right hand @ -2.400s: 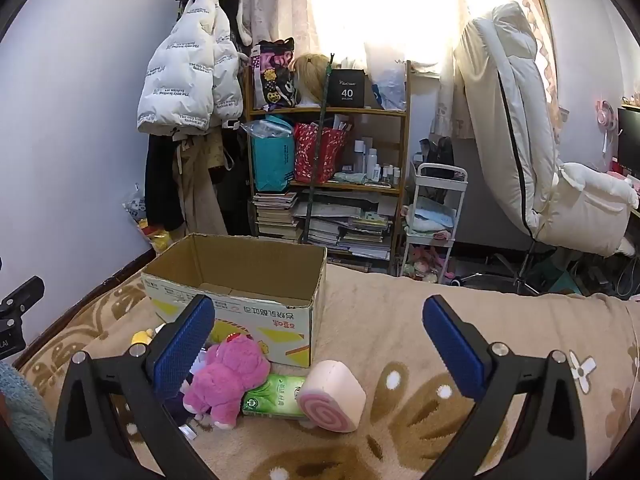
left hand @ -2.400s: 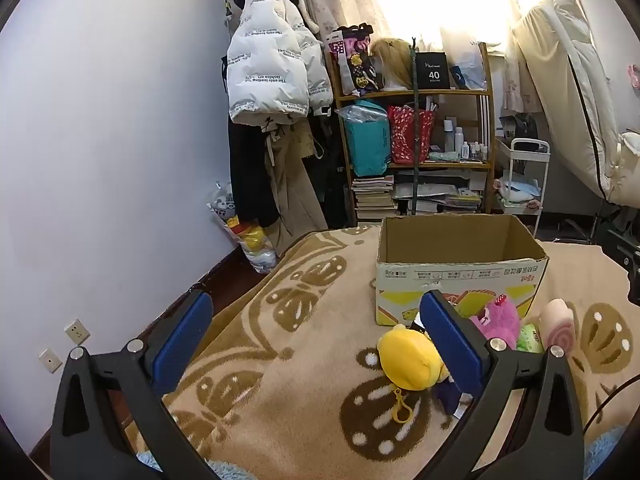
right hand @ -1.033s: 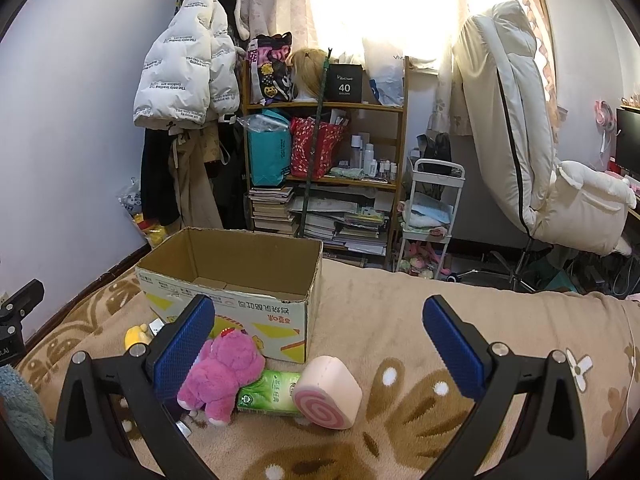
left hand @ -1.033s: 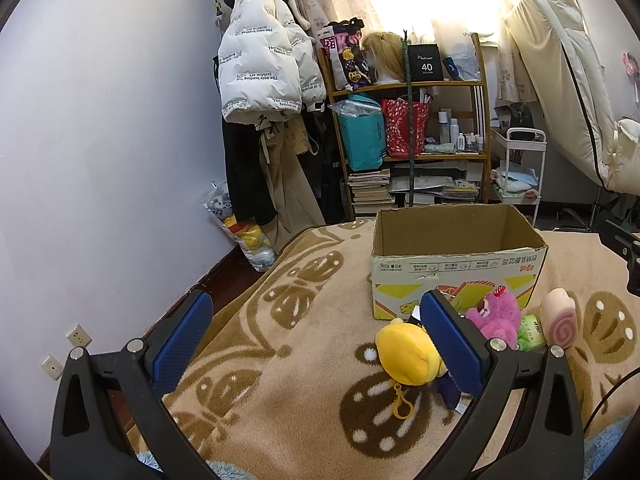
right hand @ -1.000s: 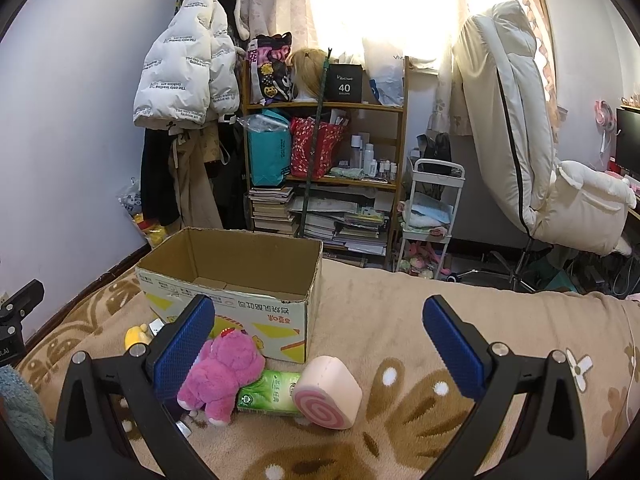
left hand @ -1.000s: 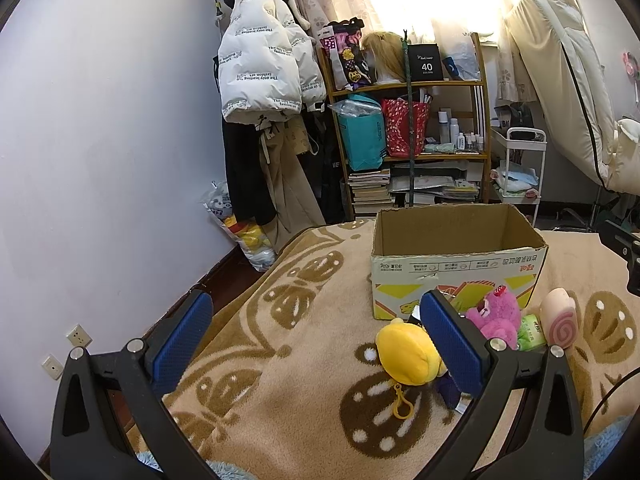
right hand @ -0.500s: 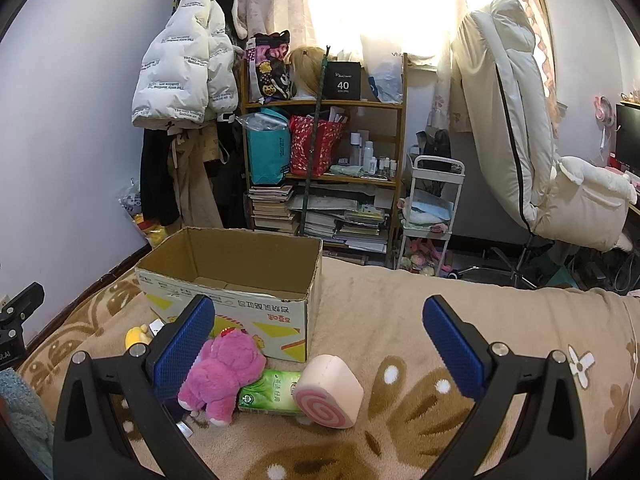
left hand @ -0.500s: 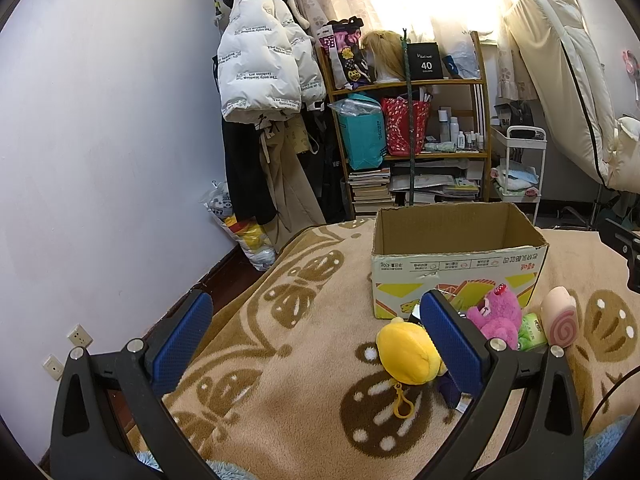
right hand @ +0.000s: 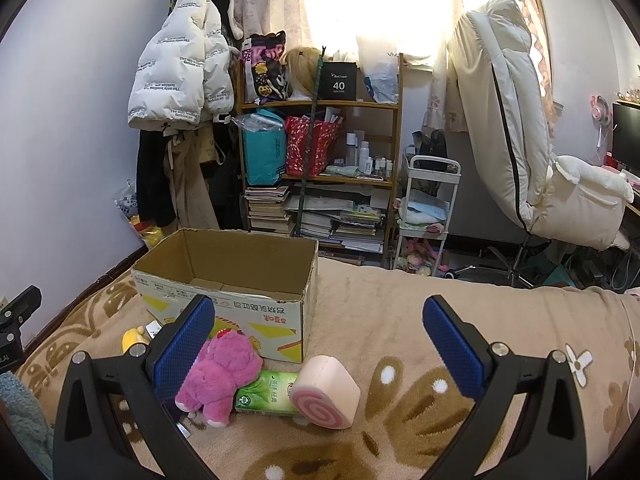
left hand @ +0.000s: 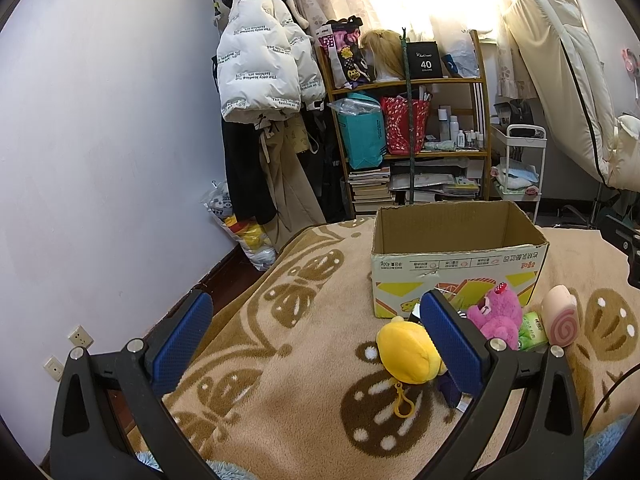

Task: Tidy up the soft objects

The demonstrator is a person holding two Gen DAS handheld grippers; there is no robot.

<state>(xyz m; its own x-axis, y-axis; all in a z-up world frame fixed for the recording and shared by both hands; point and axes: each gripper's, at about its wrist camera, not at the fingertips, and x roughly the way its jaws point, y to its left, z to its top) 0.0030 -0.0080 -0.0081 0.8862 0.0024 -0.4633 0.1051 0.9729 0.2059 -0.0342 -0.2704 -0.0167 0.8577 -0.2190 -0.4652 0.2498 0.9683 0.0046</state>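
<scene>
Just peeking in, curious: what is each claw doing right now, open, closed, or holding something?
Left claw: open, holding nothing.
Right claw: open, holding nothing.

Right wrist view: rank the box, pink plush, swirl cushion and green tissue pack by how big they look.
1. Box, clearly largest.
2. Pink plush and swirl cushion: look about alike, so no ranking between them.
3. Green tissue pack, though partly hidden.

One cardboard box (right hand: 224,276), one pink plush bear (right hand: 220,376), one yellow plush (left hand: 406,346), one green tissue pack (right hand: 268,394), one swirl-roll cushion (right hand: 326,394)
</scene>
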